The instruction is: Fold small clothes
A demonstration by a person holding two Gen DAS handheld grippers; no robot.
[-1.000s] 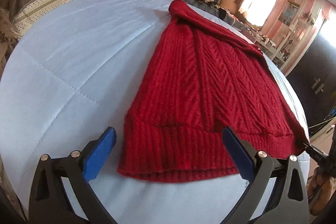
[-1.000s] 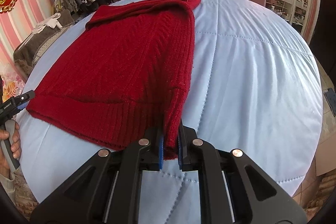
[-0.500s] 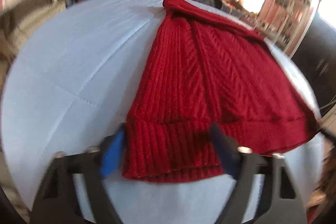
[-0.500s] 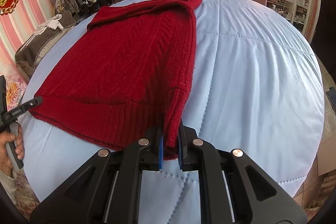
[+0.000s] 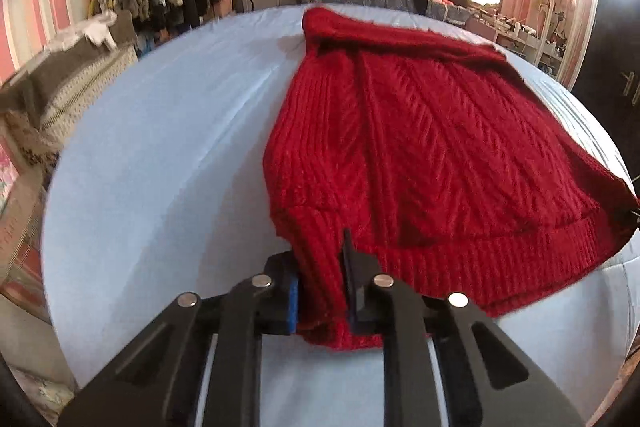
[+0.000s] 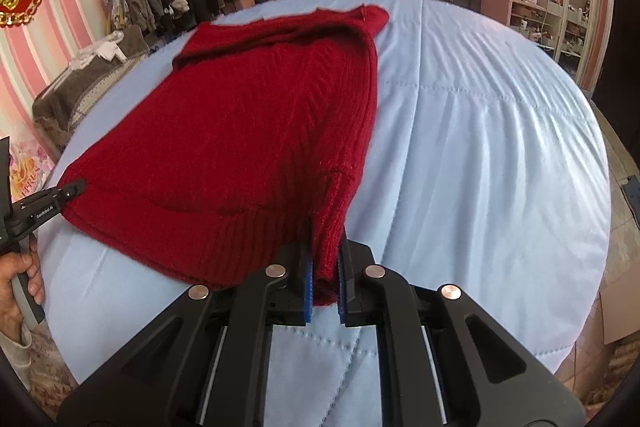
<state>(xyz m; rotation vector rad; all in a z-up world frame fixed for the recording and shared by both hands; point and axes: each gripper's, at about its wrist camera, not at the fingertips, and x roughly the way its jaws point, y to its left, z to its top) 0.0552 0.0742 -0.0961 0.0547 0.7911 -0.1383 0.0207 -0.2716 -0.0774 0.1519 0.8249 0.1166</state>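
Red sweater (image 5: 432, 155) hem corners pinched, bedspread (image 6: 500, 131) open

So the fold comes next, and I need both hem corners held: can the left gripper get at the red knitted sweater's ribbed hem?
Probably yes: the left gripper jaws are closing with the red knitted sweater hem between them.

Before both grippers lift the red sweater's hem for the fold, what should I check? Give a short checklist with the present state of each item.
1. Right gripper clamped on the red sweater at its hem corner: ok.
2. Left gripper fingers closing, the other hem corner between them; firm grip: cannot tell.
3. Both grips on the near ribbed hem: ok.
4. Sweater lies flat on the blue quilt, sleeves folded in: ok.
5. Free quilt beyond the collar for the fold: ok.
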